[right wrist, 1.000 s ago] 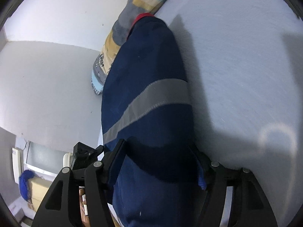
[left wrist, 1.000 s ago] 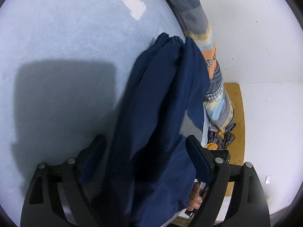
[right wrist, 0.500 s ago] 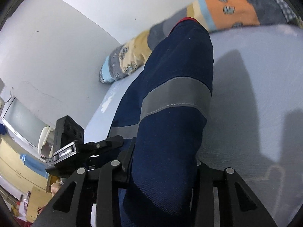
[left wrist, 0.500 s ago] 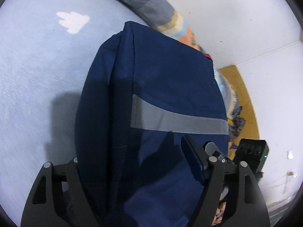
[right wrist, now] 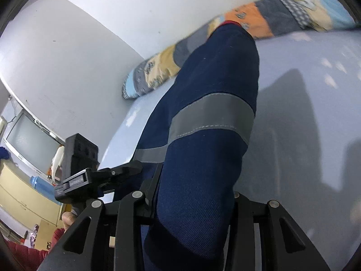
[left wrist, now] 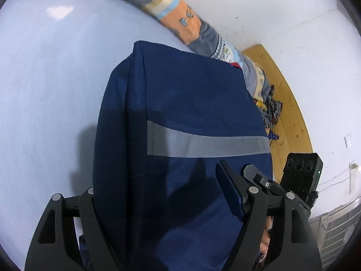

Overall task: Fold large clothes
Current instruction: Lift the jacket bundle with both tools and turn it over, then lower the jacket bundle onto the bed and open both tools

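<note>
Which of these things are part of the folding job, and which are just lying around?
Part of the job:
navy garment with grey stripe
left tongs
right tongs
pale blue bed sheet

Just lying about:
patchwork quilt
old television
wooden board

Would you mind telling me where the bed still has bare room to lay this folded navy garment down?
The pale blue bedsheet lies bare on the garment's side away from the wall, in the left wrist view. Along the white wall it is crowded: the patchwork quilt roll borders the navy garment with the grey stripe.
</note>
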`<state>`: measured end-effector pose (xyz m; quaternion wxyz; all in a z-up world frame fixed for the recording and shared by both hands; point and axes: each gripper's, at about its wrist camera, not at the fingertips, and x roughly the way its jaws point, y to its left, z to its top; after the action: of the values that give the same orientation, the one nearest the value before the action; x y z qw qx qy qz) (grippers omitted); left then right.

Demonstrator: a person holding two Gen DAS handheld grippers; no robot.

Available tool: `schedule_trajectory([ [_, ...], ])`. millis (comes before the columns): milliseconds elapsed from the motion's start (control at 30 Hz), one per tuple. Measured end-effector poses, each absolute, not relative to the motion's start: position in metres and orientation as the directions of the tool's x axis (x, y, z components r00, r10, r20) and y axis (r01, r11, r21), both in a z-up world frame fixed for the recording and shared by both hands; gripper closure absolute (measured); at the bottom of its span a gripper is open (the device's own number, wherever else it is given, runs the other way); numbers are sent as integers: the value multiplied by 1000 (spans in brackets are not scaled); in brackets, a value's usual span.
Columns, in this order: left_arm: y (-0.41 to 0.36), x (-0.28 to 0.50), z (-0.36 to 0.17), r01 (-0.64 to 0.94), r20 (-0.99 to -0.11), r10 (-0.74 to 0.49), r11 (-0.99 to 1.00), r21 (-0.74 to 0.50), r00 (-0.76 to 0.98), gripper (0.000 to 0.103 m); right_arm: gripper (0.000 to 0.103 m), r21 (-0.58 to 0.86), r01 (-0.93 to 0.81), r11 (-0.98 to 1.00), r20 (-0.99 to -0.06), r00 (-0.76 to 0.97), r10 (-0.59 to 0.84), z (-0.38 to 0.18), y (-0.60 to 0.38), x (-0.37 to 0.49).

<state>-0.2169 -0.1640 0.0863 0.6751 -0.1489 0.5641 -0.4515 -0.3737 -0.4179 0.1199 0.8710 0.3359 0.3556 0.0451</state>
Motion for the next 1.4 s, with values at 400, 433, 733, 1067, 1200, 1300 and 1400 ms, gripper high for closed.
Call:
schedule_trajectory([
  [400, -190, -231, 65, 433, -677, -736, 619, -656, 26, 26, 59, 575, 218, 789, -666, 685, 296, 88, -441, -401],
  [433, -192, -225, 53, 410, -716, -696, 666, -623, 43, 26, 52, 551, 281, 786, -704, 661, 258, 79, -450, -396],
  [733, -155, -240, 85, 452, -796, -534, 807, -380, 285, 26, 47, 444, 501, 743, -804, 589, 83, 82, -466, -444],
  [1067, -132, -378, 124, 663, -680, -562, 734, -148, 471, 26, 75, 338, 374, 864, -715, 699, -23, 108, -376, -527],
  [1200, -154, -384, 107, 691, -708, -526, 719, -74, 472, 26, 81, 262, 328, 907, -734, 678, -33, 100, -341, -520],
  [1300, -171, -369, 71, 669, -801, -410, 743, -15, 437, 26, 84, 163, 352, 922, -808, 583, -80, 77, -333, -509],
  [1400, -173, -351, 45, 642, -851, -376, 764, -60, 368, 16, 84, 199, 386, 901, -842, 538, -44, 59, -344, -495],
])
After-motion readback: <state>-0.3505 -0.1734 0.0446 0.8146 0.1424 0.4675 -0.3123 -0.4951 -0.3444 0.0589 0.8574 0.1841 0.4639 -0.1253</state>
